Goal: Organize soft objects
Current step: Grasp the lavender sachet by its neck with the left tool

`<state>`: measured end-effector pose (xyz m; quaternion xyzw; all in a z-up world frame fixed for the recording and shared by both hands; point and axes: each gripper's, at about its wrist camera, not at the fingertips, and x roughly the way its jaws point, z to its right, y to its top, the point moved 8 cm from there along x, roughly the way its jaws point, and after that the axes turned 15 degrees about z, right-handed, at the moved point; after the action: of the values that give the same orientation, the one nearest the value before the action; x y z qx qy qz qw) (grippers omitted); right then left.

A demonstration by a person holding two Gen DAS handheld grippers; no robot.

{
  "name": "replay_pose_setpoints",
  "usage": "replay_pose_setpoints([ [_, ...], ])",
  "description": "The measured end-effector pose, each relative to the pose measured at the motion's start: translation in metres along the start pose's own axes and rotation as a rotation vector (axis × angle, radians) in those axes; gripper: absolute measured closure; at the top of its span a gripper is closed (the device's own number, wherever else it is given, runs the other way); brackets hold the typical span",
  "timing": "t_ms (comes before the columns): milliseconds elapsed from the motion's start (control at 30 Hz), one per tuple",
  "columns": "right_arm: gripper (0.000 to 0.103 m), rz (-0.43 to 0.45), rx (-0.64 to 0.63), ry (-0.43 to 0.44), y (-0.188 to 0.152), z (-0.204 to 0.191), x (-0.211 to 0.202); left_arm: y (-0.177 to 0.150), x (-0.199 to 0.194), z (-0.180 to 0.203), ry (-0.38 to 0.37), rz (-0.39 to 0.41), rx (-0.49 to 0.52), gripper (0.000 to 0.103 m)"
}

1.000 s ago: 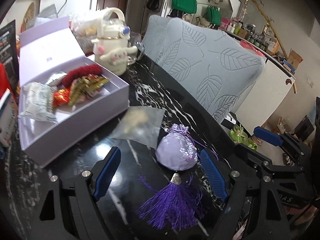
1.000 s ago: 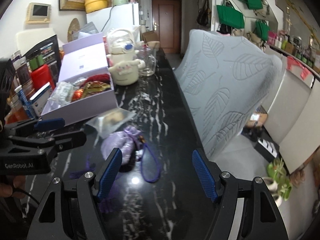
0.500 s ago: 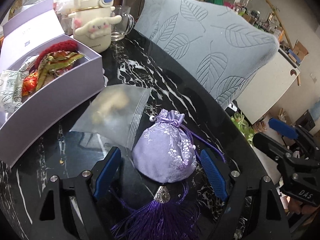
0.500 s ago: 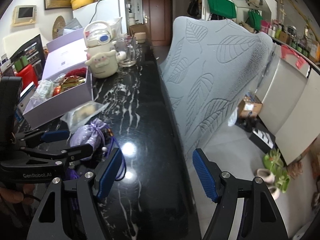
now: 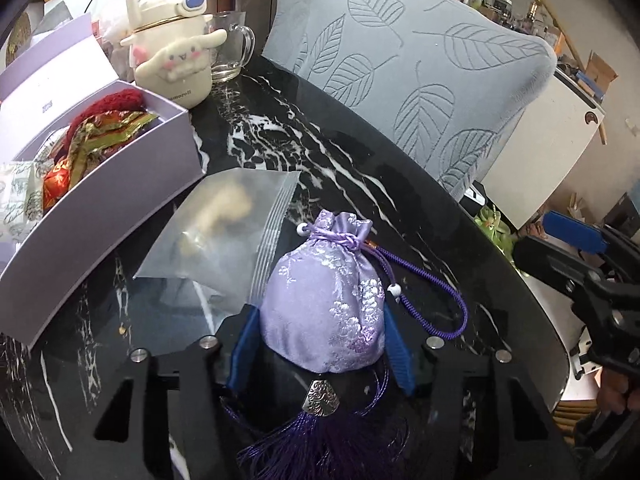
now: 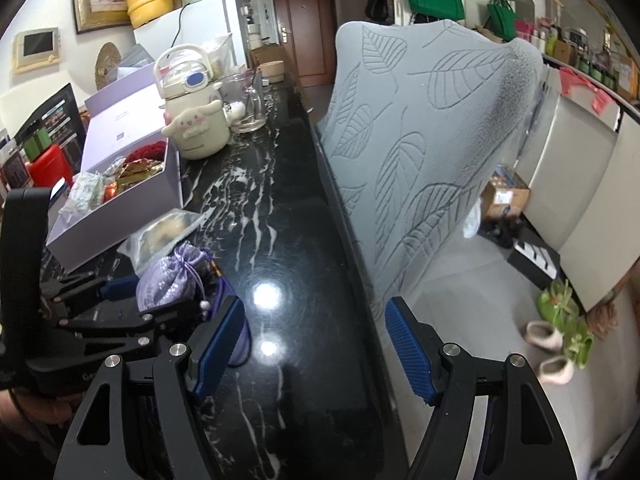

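Note:
A lilac brocade drawstring pouch [image 5: 326, 300] with a purple tassel [image 5: 320, 440] sits on the black marble table [image 5: 320, 152]. My left gripper [image 5: 320, 344] is shut on the pouch, its blue pads pressing both sides. The pouch also shows in the right wrist view [image 6: 172, 280]. A clear zip bag [image 5: 224, 232] with something pale inside lies beside it. The open lilac box [image 5: 100, 196] holds red and gold soft items. My right gripper [image 6: 316, 352] is open and empty over the table's right edge.
A cream cartoon-dog kettle [image 5: 176, 60] and a glass mug [image 5: 236, 52] stand behind the box. A grey leaf-patterned chair back [image 6: 420, 140] runs close along the table's right edge. Boxes and a red container [image 6: 50, 168] crowd the far left.
My left gripper moved forward around the pouch and closed on it. My right gripper drew back and to the right, staying open.

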<state>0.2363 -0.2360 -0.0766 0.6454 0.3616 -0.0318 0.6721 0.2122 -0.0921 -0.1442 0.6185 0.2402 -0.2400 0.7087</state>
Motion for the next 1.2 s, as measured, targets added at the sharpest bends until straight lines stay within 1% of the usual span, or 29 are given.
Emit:
replay_pose_setpoints([
  [100, 0.029, 0.003, 0.0, 0.014, 0.0, -0.007, 0.003, -0.004, -0.011, -0.008, -0.019, -0.014, -0.035, 0.049],
  [200, 0.03, -0.004, -0.007, 0.039, -0.001, -0.017, 0.009, -0.007, -0.023, -0.018, -0.017, -0.011, -0.051, 0.049],
  [400, 0.03, -0.031, 0.004, 0.123, -0.003, -0.045, 0.023, -0.017, -0.046, -0.039, -0.029, -0.02, -0.081, 0.049],
  [467, 0.029, -0.041, 0.001, 0.157, -0.003, -0.059, 0.029, -0.025, -0.053, -0.046, -0.022, -0.029, -0.086, 0.049],
  [500, 0.026, -0.044, -0.004, 0.174, -0.003, -0.066, 0.031, -0.03, -0.055, -0.051, -0.017, -0.04, -0.094, 0.049],
  [533, 0.025, -0.049, -0.012, 0.193, -0.004, -0.074, 0.033, -0.038, -0.059, -0.057, -0.013, -0.056, -0.113, 0.049],
  [633, 0.023, -0.061, -0.04, 0.245, -0.005, -0.1, 0.038, -0.046, -0.074, -0.071, 0.004, -0.053, -0.14, 0.049],
  [700, 0.019, -0.07, -0.057, 0.278, -0.007, -0.117, 0.041, -0.051, -0.081, -0.08, 0.004, -0.053, -0.164, 0.049],
  [767, 0.019, -0.078, -0.071, 0.316, -0.009, -0.135, 0.043, -0.055, -0.088, -0.089, 0.018, -0.053, -0.181, 0.049],
  [800, 0.017, -0.083, -0.076, 0.335, -0.009, -0.145, 0.044, -0.056, -0.09, -0.093, 0.017, -0.053, -0.19, 0.049],
  [833, 0.014, -0.089, -0.081, 0.355, -0.01, -0.155, 0.044, -0.058, -0.092, -0.097, 0.013, -0.053, -0.205, 0.049],
  [900, 0.013, -0.093, -0.091, 0.381, -0.011, -0.17, 0.044, -0.061, -0.096, -0.102, 0.005, -0.051, -0.22, 0.049],
  [1000, 0.013, -0.099, -0.098, 0.406, -0.012, -0.187, 0.042, -0.064, -0.1, -0.111, 0.041, -0.039, -0.209, 0.047],
  [1100, 0.013, -0.093, -0.108, 0.393, -0.012, -0.193, 0.037, -0.066, -0.098, -0.112, 0.082, -0.022, -0.159, 0.046],
  [1200, 0.013, -0.085, -0.107, 0.373, -0.014, -0.191, 0.031, -0.07, -0.102, -0.11, 0.093, -0.015, -0.126, 0.043],
])
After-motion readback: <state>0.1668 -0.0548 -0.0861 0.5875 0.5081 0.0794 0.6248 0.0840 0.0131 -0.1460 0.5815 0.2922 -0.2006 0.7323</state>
